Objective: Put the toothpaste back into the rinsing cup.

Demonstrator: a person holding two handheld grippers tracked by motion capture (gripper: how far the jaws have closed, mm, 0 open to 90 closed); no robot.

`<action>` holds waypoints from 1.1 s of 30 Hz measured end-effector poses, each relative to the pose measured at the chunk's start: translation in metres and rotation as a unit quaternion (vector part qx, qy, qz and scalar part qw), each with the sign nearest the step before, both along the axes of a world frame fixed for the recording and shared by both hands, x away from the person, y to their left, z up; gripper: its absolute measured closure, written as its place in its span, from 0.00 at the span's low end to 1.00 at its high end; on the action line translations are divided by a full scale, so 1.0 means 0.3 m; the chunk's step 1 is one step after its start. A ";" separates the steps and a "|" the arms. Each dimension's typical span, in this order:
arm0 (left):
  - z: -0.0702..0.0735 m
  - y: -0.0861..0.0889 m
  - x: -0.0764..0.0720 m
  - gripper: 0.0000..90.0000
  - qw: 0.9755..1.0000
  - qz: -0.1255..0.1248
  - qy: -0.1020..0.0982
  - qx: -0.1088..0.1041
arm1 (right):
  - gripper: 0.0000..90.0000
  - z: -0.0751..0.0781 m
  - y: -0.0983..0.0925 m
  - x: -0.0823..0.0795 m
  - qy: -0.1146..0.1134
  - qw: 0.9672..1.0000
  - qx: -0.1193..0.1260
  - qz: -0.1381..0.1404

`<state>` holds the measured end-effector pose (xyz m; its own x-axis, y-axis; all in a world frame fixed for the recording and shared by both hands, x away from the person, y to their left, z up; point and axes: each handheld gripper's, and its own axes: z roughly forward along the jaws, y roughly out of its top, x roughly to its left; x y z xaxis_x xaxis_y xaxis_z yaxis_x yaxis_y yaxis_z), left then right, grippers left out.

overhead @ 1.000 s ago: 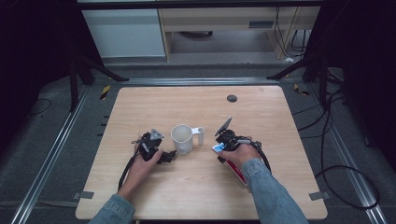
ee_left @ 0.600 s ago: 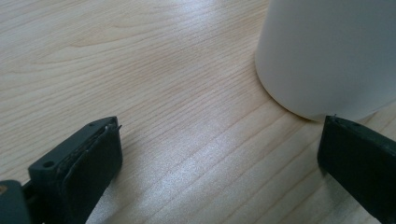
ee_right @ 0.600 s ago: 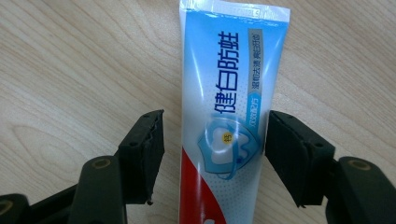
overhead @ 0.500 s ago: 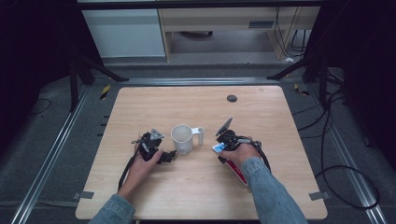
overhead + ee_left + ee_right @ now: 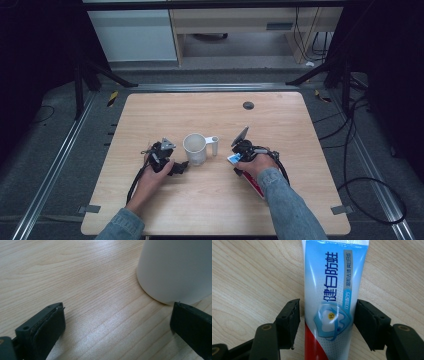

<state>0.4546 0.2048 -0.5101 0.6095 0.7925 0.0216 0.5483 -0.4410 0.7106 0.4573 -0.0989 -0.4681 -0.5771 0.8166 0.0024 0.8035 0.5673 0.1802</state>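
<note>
Left gripper: your jaws stand wide and empty, resting low on the table just left of the cup.
White cup: one, upright, mid-table between your two hands; in the left gripper view its base sits just beyond the right jaw, whether touching you cannot tell.
Toothpaste tube: one, blue and white with a red end; its long axis runs straight along your right jaws.
Right gripper: half-wide jaws bracket the tube, a thin gap showing at the left pad, so no firm grip yet.
Nearer hand: your right; the coming squeeze goes across the tube's width.
</note>
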 end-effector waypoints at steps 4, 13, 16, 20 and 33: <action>0.000 0.000 0.000 0.00 1.000 0.000 0.000 0.000 | 0.43 -0.003 -0.001 0.002 0.004 1.000 0.002 -0.002; 0.000 0.000 0.000 0.00 1.000 0.000 0.000 0.000 | 0.47 -0.014 -0.022 0.010 -0.009 1.000 0.001 0.028; 0.000 0.000 0.000 0.00 1.000 0.000 0.000 0.000 | 0.48 -0.007 -0.010 0.006 0.001 1.000 0.002 -0.003; 0.000 0.000 0.000 0.00 1.000 0.000 0.000 0.000 | 0.49 -0.008 -0.008 0.004 -0.002 1.000 -0.001 0.000; 0.000 0.000 0.000 0.00 1.000 0.000 0.000 0.000 | 0.69 0.009 -0.004 -0.010 -0.014 1.000 -0.003 0.026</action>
<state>0.4546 0.2048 -0.5101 0.6095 0.7925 0.0216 0.5485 -0.4412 0.7103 0.4543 -0.1000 -0.4652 -0.6185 0.7856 -0.0186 0.7677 0.6091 0.1989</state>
